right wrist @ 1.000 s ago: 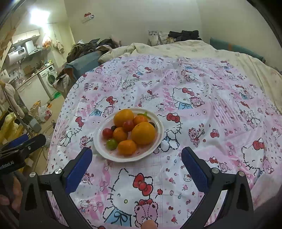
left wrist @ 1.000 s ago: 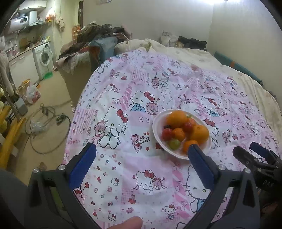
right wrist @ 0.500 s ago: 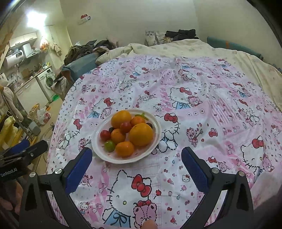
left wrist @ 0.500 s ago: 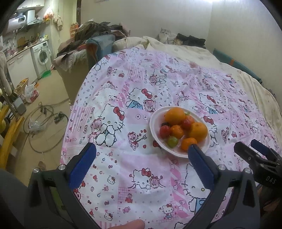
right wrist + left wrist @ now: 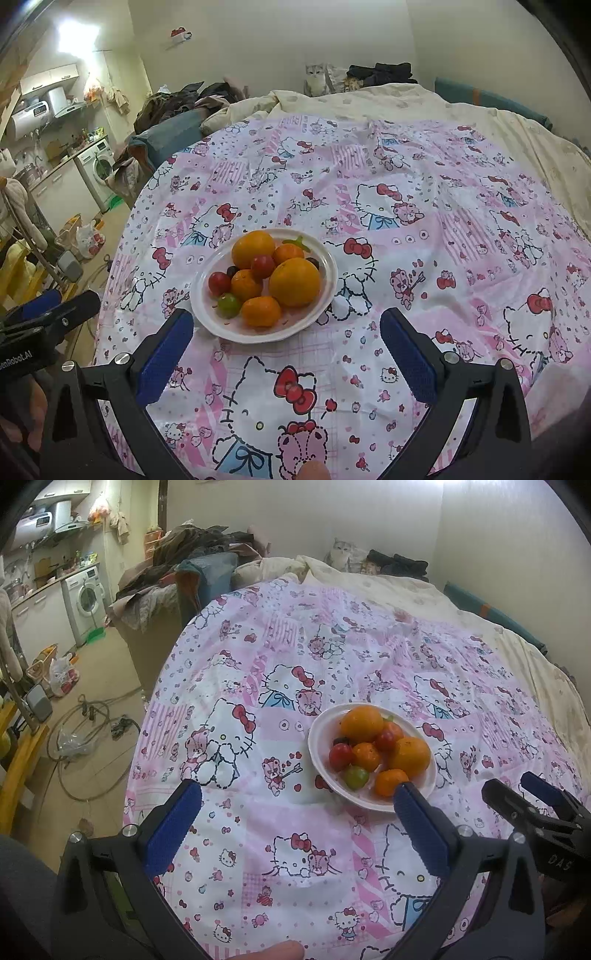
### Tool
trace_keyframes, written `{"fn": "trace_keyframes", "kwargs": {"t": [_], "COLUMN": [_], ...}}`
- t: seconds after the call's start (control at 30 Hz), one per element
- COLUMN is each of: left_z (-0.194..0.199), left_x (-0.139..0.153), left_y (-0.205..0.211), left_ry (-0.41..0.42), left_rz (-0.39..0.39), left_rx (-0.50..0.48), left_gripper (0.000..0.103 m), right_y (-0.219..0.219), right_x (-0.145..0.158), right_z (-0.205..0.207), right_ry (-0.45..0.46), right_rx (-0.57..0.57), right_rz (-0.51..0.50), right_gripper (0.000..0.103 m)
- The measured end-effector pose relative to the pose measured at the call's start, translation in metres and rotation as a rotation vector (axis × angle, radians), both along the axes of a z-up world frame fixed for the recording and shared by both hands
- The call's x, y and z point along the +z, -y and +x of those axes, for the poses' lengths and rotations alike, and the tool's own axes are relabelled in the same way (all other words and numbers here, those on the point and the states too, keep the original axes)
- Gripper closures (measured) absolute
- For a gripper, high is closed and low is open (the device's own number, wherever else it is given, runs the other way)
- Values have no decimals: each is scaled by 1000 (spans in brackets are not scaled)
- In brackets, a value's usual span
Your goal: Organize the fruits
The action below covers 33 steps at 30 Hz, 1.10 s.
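Fruits (image 5: 275, 275) fill a white plate (image 5: 207, 314) on the cartoon-print bedspread (image 5: 424, 258) toward its near left edge. Right gripper (image 5: 286, 352) hovers released just short of the plate; left gripper (image 5: 295, 823), also spread wide and empty, hovers beside it.

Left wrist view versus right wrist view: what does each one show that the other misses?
Only the left wrist view shows the cable loops lying on the floor, and the right claw at its right edge. Only the right wrist view shows the wall decoration, the dark berry at the plate's far right, and the left claw at its left edge. Both show the white plate of oranges and small tomatoes on the pink cartoon sheet, the cat and the washing machine. Both claws are open and empty.
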State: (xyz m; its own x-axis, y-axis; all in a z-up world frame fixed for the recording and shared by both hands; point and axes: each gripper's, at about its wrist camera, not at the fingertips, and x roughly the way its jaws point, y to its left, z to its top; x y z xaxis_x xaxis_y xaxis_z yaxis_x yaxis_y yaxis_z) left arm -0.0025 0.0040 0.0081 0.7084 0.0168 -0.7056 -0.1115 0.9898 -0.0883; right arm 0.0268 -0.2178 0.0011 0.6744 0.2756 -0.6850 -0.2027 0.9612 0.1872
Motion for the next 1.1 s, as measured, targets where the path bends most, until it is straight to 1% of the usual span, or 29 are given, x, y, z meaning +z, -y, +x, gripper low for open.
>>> {"fn": "trace_keyframes", "kwargs": {"t": [0.17, 0.4, 0.63, 1.1], "left_z": [3, 3, 2, 3], "left_x": [-3, -3, -2, -3], "left_y": [-1, 0, 0, -3], "left_ry": [-20, -27, -13, -22], "left_rz": [-13, -12, -8, 2], "left_rx": [-1, -1, 6, 14], "left_gripper": [0, 0, 0, 0], "right_y": [-2, -1, 4, 8], "right_x": [0, 2, 0, 0], "right_z": [-1, 0, 3, 4], "right_ry": [4, 2, -16, -17], "right_rx": [-1, -8, -26, -33], "right_rz": [-15, 1, 22, 37], "right_gripper": [0, 0, 0, 0]}}
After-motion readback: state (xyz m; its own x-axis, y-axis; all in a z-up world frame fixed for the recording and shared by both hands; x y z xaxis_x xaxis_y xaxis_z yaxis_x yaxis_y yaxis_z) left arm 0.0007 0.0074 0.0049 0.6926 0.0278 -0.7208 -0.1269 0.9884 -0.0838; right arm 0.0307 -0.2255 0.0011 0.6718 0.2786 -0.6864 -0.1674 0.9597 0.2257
